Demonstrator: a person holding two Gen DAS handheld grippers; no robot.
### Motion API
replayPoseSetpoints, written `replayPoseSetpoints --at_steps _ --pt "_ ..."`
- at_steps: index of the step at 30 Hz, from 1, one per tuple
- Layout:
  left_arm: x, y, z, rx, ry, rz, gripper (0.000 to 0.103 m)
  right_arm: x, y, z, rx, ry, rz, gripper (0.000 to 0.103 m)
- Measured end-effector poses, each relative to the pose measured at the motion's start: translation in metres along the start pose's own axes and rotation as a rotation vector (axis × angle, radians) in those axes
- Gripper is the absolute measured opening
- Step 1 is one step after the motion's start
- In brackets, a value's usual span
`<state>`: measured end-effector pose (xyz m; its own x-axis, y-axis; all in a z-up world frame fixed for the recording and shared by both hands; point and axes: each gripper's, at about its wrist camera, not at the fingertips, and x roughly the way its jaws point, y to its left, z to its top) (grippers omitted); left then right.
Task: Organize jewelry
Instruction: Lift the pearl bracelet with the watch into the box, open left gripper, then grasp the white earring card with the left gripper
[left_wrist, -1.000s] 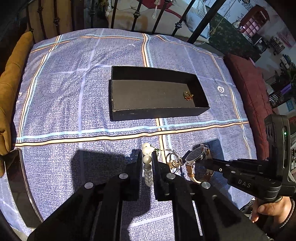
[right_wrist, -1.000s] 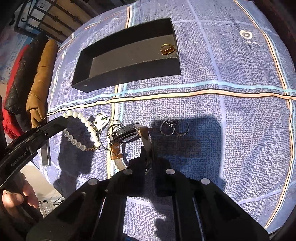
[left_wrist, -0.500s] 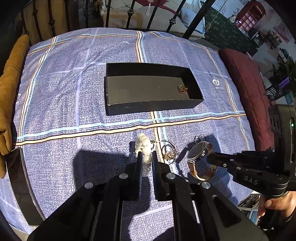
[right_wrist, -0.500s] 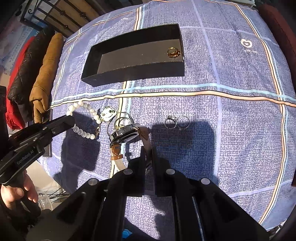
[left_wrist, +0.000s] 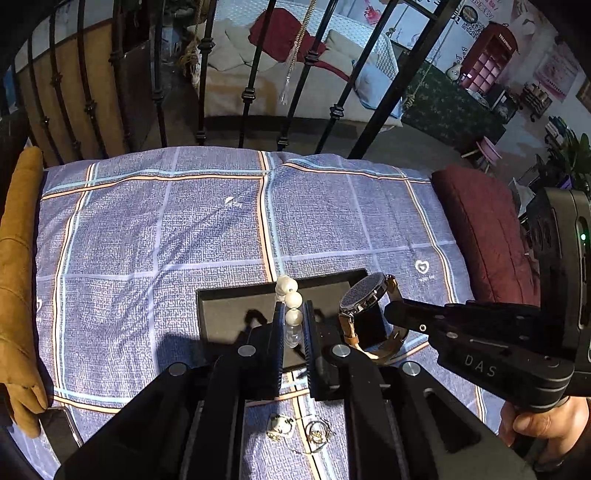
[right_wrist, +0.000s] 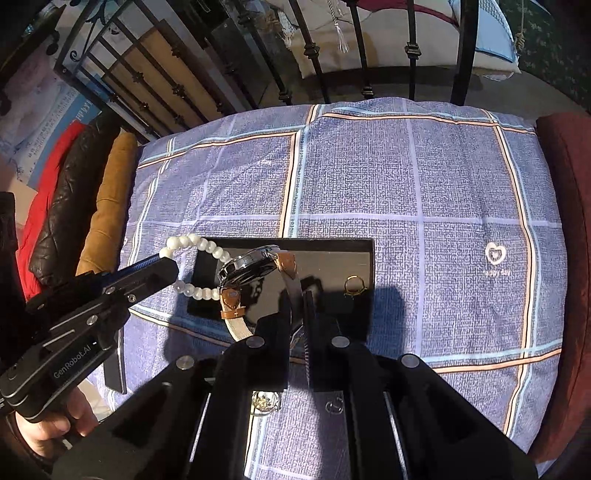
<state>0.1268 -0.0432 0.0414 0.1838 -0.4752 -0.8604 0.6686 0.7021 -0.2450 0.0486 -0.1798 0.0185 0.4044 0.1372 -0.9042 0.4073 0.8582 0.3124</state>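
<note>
My left gripper is shut on a white pearl bracelet, held in the air over the left part of the black tray. The bracelet also shows in the right wrist view. My right gripper is shut on the tan strap of a wristwatch, held above the tray; the watch shows in the left wrist view. A gold ring lies in the tray's right end.
Loose rings and small charms lie on the blue plaid bedspread near me, also in the right wrist view. A black iron bed rail stands behind. A maroon cushion lies right, a tan coat left.
Both grippers have lifted their pieces off the bedspread and moved forward over the black tray. The pearl bracelet and the watch now hang in the air.
</note>
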Motion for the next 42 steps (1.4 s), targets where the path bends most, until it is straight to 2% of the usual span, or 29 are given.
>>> replayPoseSetpoints --at_steps 7,8,9,10,11,12,13,14,18,20,22,23,24,27,35,40,42 --pt "0.040 0.018 -0.002 -0.031 0.088 0.070 0.009 0.053 -0.018 0.006 0.020 0.114 -0.062 0.009" --pt "0.040 0.020 -0.004 -0.028 0.092 0.082 0.013 0.055 -0.021 0.005 0.031 0.121 -0.067 0.013" --pt "0.039 0.022 -0.006 -0.022 0.093 0.094 0.016 0.055 -0.024 0.004 0.044 0.124 -0.070 0.025" --pt "0.035 0.022 -0.009 -0.011 0.086 0.105 0.027 0.053 -0.027 0.000 0.053 0.120 -0.066 0.032" --pt "0.030 0.021 -0.013 0.004 0.076 0.117 0.040 0.050 -0.029 -0.001 0.058 0.111 -0.075 0.044" --pt "0.025 0.020 -0.018 0.021 0.067 0.123 0.048 0.046 -0.033 -0.004 0.058 0.100 -0.087 0.051" --pt "0.021 0.019 -0.023 0.031 0.063 0.128 0.060 0.042 -0.036 -0.007 0.062 0.092 -0.082 0.051" --pt "0.018 0.019 -0.031 0.033 0.066 0.123 0.068 0.039 -0.041 -0.012 0.069 0.091 -0.078 0.051" --pt "0.025 0.019 -0.074 -0.008 0.165 0.121 0.084 0.027 -0.054 -0.044 0.097 0.091 -0.070 0.051" --pt "0.036 0.016 -0.099 -0.010 0.223 0.113 0.084 0.026 -0.059 -0.066 0.107 0.106 -0.062 0.051" --pt "0.044 0.010 -0.118 0.026 0.249 0.137 0.084 0.030 -0.061 -0.085 0.105 0.142 -0.059 0.050" --pt "0.047 0.007 -0.124 0.050 0.249 0.135 0.083 0.032 -0.063 -0.095 0.106 0.158 -0.060 0.045" --pt "0.049 0.004 -0.128 0.066 0.247 0.133 0.082 0.035 -0.062 -0.104 0.108 0.176 -0.058 0.039" --pt "0.055 0.001 -0.129 0.065 0.253 0.116 0.079 0.038 -0.063 -0.120 0.105 0.205 -0.046 0.039" --pt "0.079 -0.009 -0.116 0.099 0.277 0.149 0.079 0.041 -0.065 -0.122 0.070 0.212 -0.051 0.039" --pt "0.090 -0.008 -0.115 0.080 0.296 0.155 0.077 0.049 -0.054 -0.113 0.032 0.206 -0.047 0.039" --pt "0.089 -0.007 -0.115 0.077 0.290 0.153 0.077 0.052 -0.048 -0.109 0.010 0.200 -0.044 0.030"
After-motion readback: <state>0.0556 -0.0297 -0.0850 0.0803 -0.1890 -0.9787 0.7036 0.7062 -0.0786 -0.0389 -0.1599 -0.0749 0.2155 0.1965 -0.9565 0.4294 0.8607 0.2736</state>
